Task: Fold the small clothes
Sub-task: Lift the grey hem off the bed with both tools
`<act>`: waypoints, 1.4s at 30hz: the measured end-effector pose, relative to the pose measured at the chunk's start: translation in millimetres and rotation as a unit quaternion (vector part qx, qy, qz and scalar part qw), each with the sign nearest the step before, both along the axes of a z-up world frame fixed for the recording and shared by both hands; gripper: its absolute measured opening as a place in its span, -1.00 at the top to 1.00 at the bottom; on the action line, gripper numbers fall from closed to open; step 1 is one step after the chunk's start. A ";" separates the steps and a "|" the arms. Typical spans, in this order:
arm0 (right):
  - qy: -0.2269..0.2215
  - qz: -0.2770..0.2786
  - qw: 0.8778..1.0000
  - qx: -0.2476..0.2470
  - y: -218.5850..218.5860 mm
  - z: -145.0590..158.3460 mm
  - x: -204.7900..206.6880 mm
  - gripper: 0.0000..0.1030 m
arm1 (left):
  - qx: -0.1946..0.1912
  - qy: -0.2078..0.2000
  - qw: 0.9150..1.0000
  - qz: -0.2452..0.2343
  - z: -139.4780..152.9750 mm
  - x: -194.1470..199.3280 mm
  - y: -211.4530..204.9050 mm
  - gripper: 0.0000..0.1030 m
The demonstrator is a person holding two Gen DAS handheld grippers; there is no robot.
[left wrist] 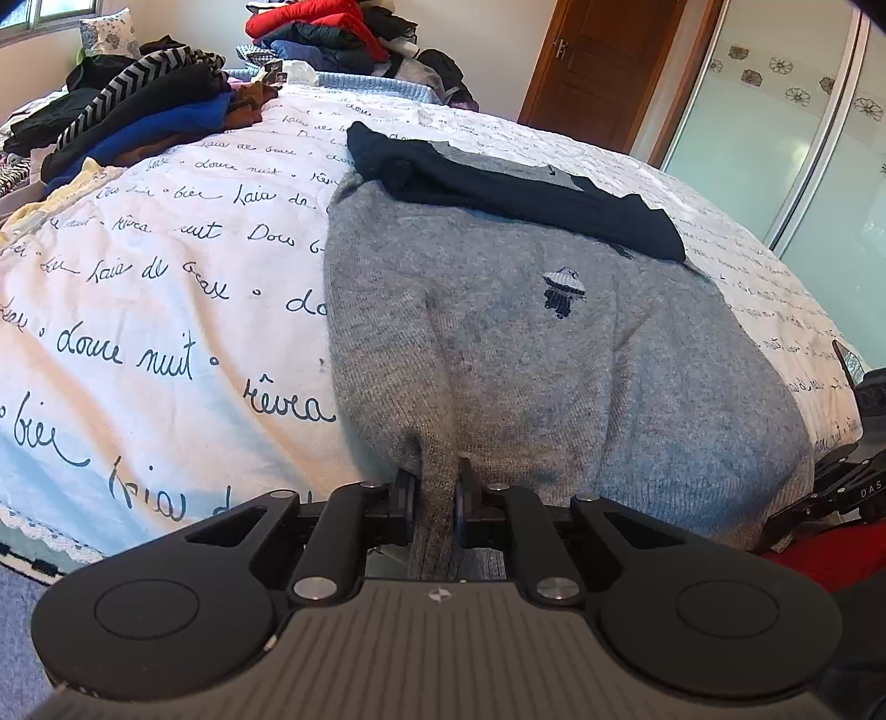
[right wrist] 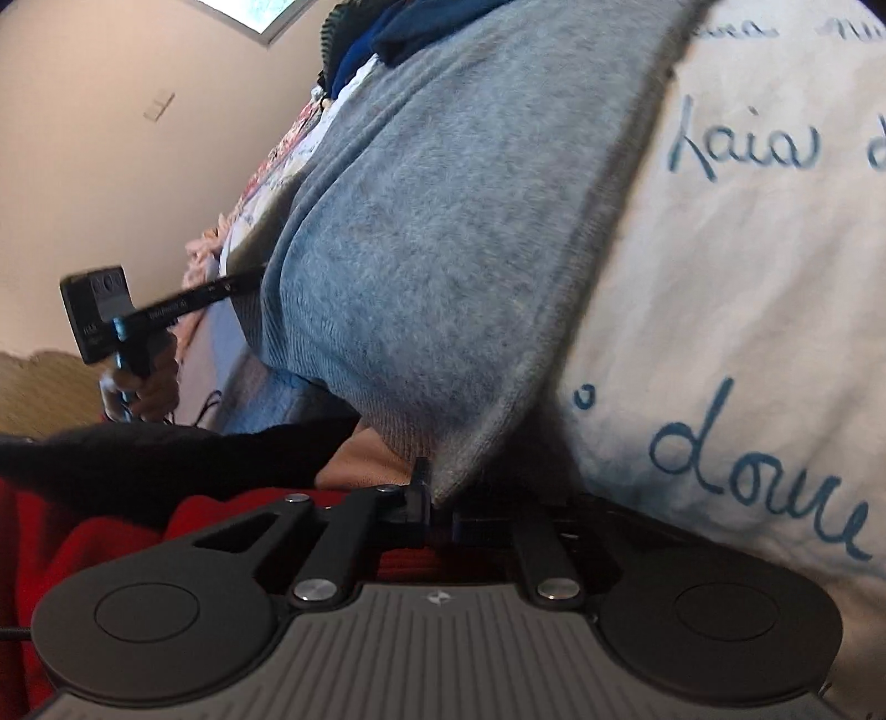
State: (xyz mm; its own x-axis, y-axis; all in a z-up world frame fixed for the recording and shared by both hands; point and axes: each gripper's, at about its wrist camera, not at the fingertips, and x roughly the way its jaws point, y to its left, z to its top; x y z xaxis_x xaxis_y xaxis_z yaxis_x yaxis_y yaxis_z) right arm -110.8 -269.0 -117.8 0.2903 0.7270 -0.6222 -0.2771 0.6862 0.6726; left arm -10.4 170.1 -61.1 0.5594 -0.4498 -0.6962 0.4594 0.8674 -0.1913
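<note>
On the bed (left wrist: pixel 166 310), spread over a white cover printed with dark handwritten script, lies the grey sweater (left wrist: pixel 554 354), its hem toward the near edge and its navy sleeves (left wrist: pixel 498 188) folded across the chest at the far end. A small embroidered motif (left wrist: pixel 562 291) sits on the sweater's front, just below the folded sleeves.

At the sweater's near hem, the left gripper (left wrist: pixel 434 498) has its jaws clamped on a pinched ridge of grey knit, the fabric standing up between the two black pads. Toward the sweater's other hem corner, the right gripper (right wrist: pixel 437 507) has its jaws drawn together on the corner of the grey fabric; the knit rises from that pinch in a taut fold. From the right wrist view the sweater (right wrist: pixel 443 232) fills the middle, with the cover's script to one side and the left gripper (right wrist: pixel 166 315) visible at the sweater's far side, a hand (right wrist: pixel 149 387) wrapped around its handle. In the left wrist view the right gripper (left wrist: pixel 841 482) shows at the picture's edge, beside the sweater's hem.

Beyond the sweater's collar end, heaps of other clothes (left wrist: pixel 138 116) lie along the far side of the bed, dark, blue and zigzag-striped on one side and a red jacket (left wrist: pixel 321 27) atop another pile. Past the bed stand a wooden door (left wrist: pixel 603 72) and frosted sliding panels (left wrist: pixel 775 127) with flower patterns.
</note>
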 end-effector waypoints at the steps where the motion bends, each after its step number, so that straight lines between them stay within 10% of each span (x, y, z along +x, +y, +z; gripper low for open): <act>1: -0.009 0.001 1.000 -0.006 0.7 4.8 -1.3 0.89 | 0.002 -0.003 1.000 0.001 2.7 -0.7 -0.4 0.75; 23: -0.210 -0.129 0.969 0.031 -12.1 105.7 0.4 0.88 | -0.064 -0.100 0.990 0.080 88.7 8.5 -23.5 0.76; 42: -0.235 -0.182 0.955 0.015 -30.9 120.9 -7.0 0.88 | 0.055 -0.101 0.980 0.164 81.7 40.7 -63.6 0.76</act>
State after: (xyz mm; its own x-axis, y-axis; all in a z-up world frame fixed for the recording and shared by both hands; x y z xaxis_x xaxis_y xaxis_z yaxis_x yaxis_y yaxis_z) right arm -117.8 -299.9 3.1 0.7685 0.5410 -0.3416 -0.3002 0.7764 0.5542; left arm 30.3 106.5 20.6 0.7927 -0.1518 -0.5904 0.1717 0.9849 -0.0226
